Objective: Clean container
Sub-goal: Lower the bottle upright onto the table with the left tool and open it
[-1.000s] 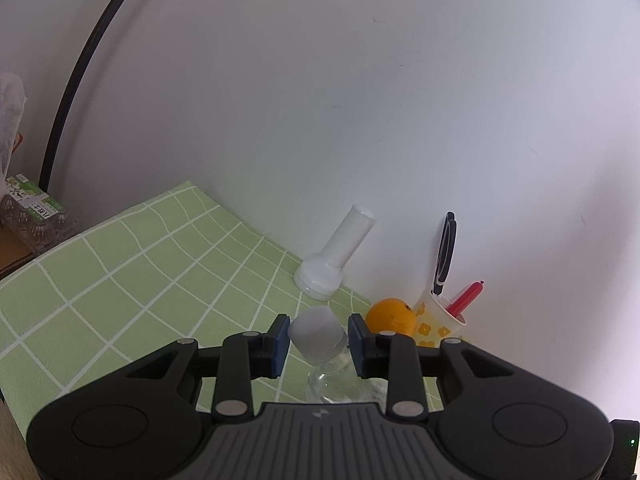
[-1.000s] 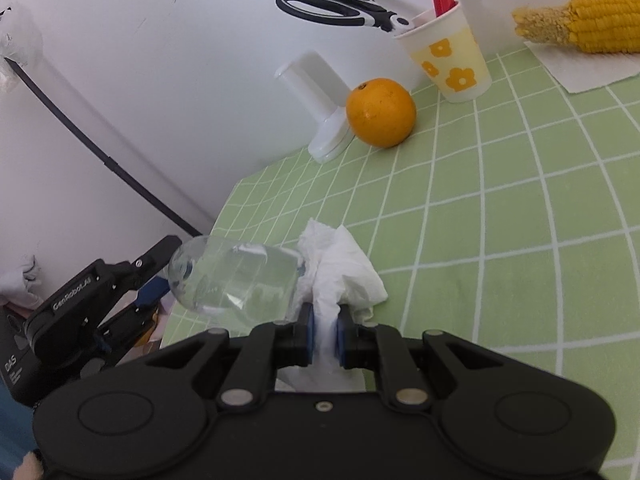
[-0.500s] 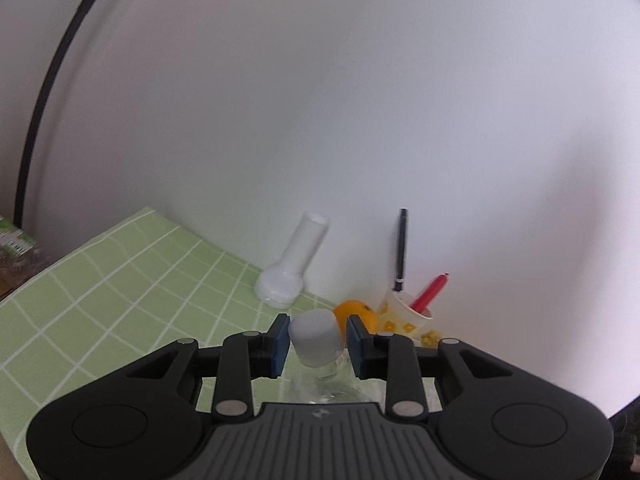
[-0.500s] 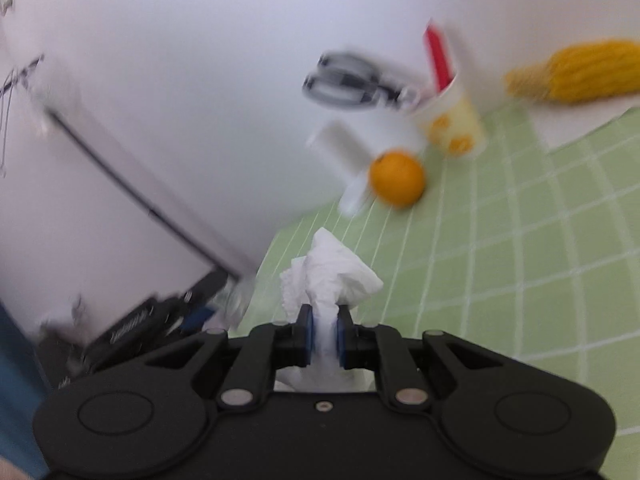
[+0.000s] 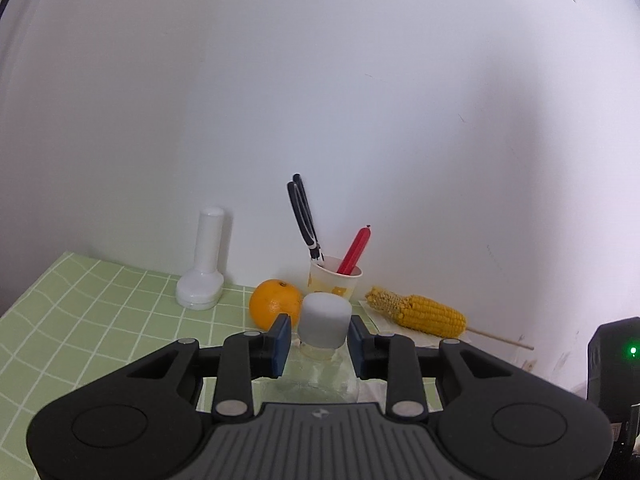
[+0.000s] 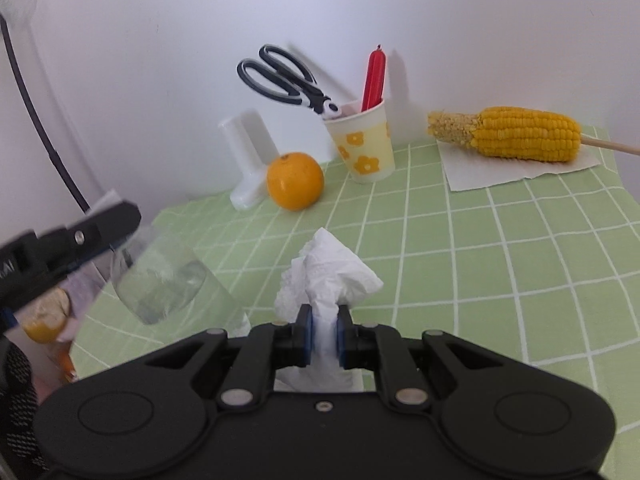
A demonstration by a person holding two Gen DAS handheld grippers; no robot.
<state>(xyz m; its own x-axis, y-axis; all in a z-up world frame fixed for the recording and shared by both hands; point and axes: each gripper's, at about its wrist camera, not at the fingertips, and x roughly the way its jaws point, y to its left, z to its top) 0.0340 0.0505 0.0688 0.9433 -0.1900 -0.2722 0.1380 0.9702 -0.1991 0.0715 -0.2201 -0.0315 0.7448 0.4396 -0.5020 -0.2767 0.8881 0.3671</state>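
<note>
While I hold both grippers above the green checked tablecloth [image 6: 500,240], my left gripper [image 5: 319,340] has a clear bottle [image 5: 320,372] between its fingers, with the white cap [image 5: 325,320] sticking out past the blue pads [image 5: 282,338]. From the left wrist view I can see small gaps on either side of the cap, and the clear body lower down is partly hidden, so I cannot tell whether the jaws are pressing on it. In the right wrist view the same bottle [image 6: 160,276] hangs in the air at the left, its clear rounded bottom end turned toward my right gripper, with the left gripper [image 6: 72,248] reaching in from the edge.

My right gripper [image 6: 323,336] is closed tight on a crumpled white paper towel [image 6: 328,276], which bunches up above the fingertips. The towel and the bottle are near each other but apart.

Along the back wall stand a white bottle-shaped thing [image 6: 250,156], an orange [image 6: 295,181] just beside it, and a yellow flowered paper cup [image 6: 362,144] holding black scissors [image 6: 280,76] and a red stick-like item [image 6: 374,78]. To the right, a partly eaten corn cob [image 6: 516,138] on a skewer lies on a white napkin [image 6: 480,172].
</note>
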